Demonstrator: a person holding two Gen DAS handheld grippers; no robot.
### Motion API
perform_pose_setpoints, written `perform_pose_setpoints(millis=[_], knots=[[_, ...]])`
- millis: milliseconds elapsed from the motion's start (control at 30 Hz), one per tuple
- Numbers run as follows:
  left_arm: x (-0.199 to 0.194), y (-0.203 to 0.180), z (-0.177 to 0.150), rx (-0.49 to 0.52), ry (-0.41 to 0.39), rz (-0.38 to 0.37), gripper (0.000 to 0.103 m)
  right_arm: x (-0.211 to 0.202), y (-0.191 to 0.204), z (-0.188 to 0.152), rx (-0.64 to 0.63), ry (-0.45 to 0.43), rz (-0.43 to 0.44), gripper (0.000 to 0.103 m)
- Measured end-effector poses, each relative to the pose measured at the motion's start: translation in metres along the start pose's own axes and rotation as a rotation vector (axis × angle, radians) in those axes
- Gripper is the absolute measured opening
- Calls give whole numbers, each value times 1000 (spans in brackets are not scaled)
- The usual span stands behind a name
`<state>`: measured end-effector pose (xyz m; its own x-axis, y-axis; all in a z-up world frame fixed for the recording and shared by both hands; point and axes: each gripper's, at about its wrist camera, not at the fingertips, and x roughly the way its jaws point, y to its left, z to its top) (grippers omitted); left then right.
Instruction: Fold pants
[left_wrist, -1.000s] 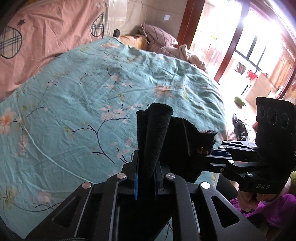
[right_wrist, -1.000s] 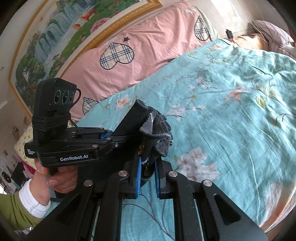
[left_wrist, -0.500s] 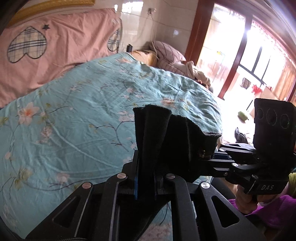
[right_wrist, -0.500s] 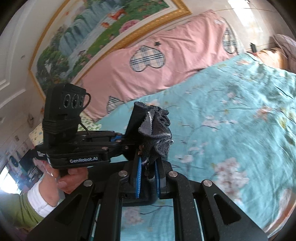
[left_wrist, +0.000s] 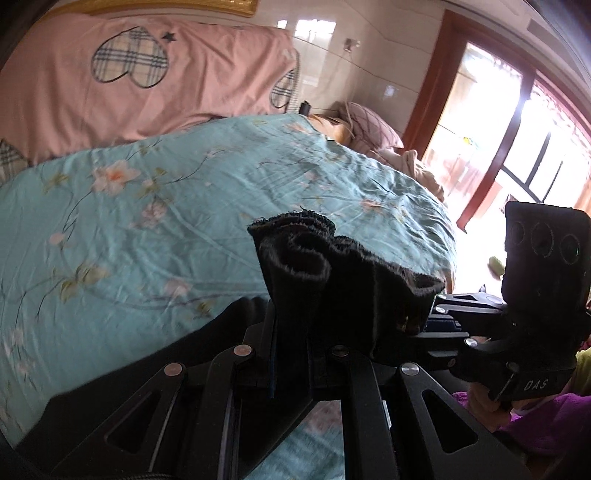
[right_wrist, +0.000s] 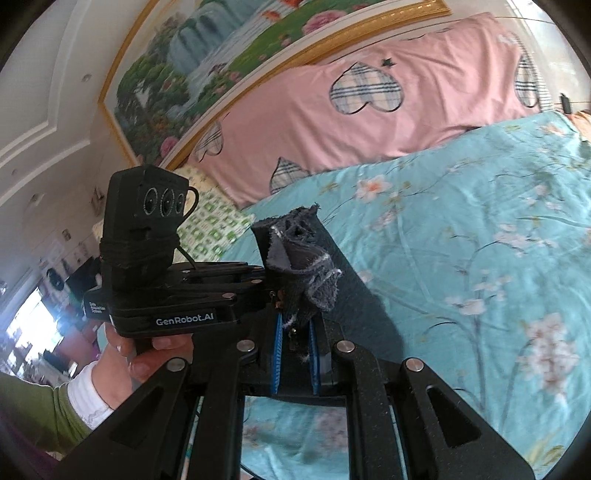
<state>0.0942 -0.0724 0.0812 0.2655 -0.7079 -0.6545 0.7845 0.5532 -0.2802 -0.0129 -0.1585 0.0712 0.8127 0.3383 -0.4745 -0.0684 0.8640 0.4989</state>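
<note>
Both grippers hold the dark pants in the air above the bed. In the left wrist view my left gripper (left_wrist: 290, 354) is shut on a bunched edge of the black pants (left_wrist: 332, 280), which stretch right to the other gripper (left_wrist: 480, 332). In the right wrist view my right gripper (right_wrist: 295, 332) is shut on a frayed grey-black edge of the pants (right_wrist: 299, 266). The left gripper (right_wrist: 177, 291) is close beside it on the left, held by a hand. The rest of the pants hangs below, hidden by the gripper bodies.
A bed with a turquoise floral sheet (left_wrist: 147, 229) lies below and ahead. A pink heart-patterned cover (right_wrist: 369, 103) lines the headboard under a framed painting (right_wrist: 229, 48). Pillows (left_wrist: 369, 129) sit at the far corner, by a bright doorway (left_wrist: 517, 147).
Both grippers have risen and tilted upward with the pants. More of the wall, painting and headboard shows, less of the sheet. Both stay shut on the fabric.
</note>
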Motion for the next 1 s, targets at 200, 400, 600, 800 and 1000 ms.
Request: perform_pose_setpoints(millis=[200,400,600,800,1000], knots=[[-4,20,-18,-53,2,14,10,25,10,-6,-20,55,32,13],[-3,38,-37,-96,17,33,10,47,16,-13,-42,117,53,13],[5,54,-53,-129,47,69,10,70,17,-24,-50,183,63,13],[4,69,-69,-170,59,115,9,88,14,-34,-43,246,59,13],[-4,74,-85,-210,53,176,10,103,11,-45,-29,311,54,15]])
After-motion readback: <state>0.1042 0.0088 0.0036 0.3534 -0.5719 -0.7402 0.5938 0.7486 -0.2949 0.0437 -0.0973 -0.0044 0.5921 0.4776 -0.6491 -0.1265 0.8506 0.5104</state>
